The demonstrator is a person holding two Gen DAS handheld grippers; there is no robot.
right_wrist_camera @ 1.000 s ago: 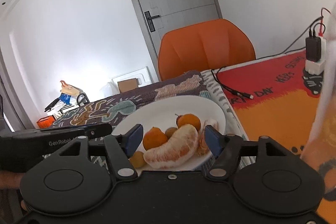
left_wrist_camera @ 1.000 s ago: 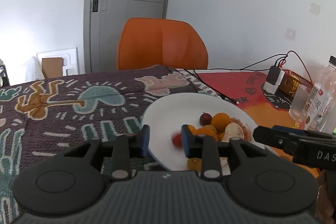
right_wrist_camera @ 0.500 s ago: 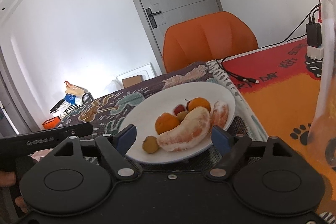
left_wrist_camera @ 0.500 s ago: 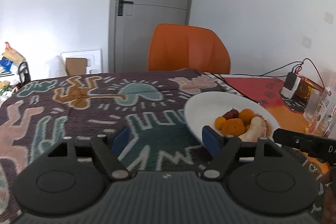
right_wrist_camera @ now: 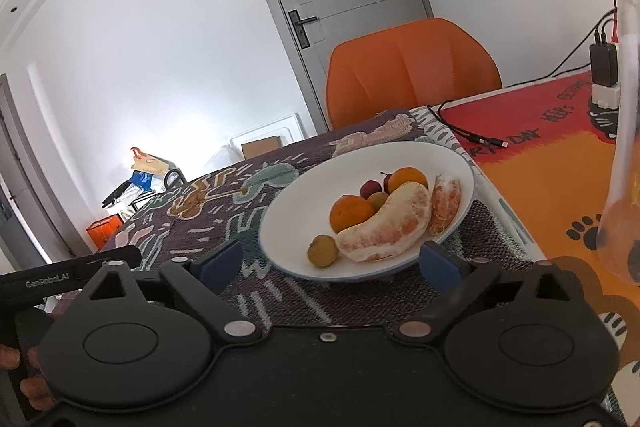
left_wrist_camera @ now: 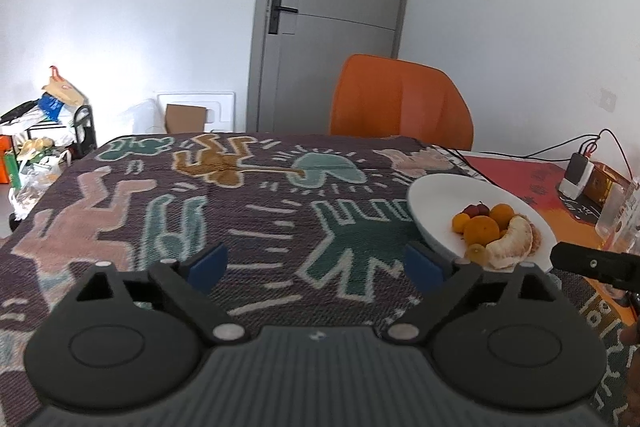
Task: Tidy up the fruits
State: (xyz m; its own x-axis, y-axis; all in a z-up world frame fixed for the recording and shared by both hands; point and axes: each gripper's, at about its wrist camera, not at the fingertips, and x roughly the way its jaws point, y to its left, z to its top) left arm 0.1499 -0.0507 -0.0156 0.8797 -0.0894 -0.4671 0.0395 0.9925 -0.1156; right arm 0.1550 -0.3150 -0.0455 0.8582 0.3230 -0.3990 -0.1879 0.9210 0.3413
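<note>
A white plate (right_wrist_camera: 304,203) holds two oranges (right_wrist_camera: 350,213), peeled pomelo segments (right_wrist_camera: 384,231), small red fruits (right_wrist_camera: 370,189) and a small yellow fruit (right_wrist_camera: 322,250). It also shows in the left wrist view (left_wrist_camera: 436,199), at the right. My right gripper (right_wrist_camera: 330,263) is open and empty, just in front of the plate's near rim. My left gripper (left_wrist_camera: 318,265) is open and empty, over the patterned cloth (left_wrist_camera: 240,211) to the left of the plate.
An orange chair (left_wrist_camera: 400,103) stands behind the table. A clear bottle (right_wrist_camera: 624,147) stands at the right on an orange mat (right_wrist_camera: 552,163), with a charger (right_wrist_camera: 604,75) and cables (right_wrist_camera: 476,139) beyond. Bags and boxes (left_wrist_camera: 44,131) lie on the floor at left.
My left gripper opened, leaving a red fruit on the plate, and drew back to the left. My right gripper opened wider and drew back from the plate.
</note>
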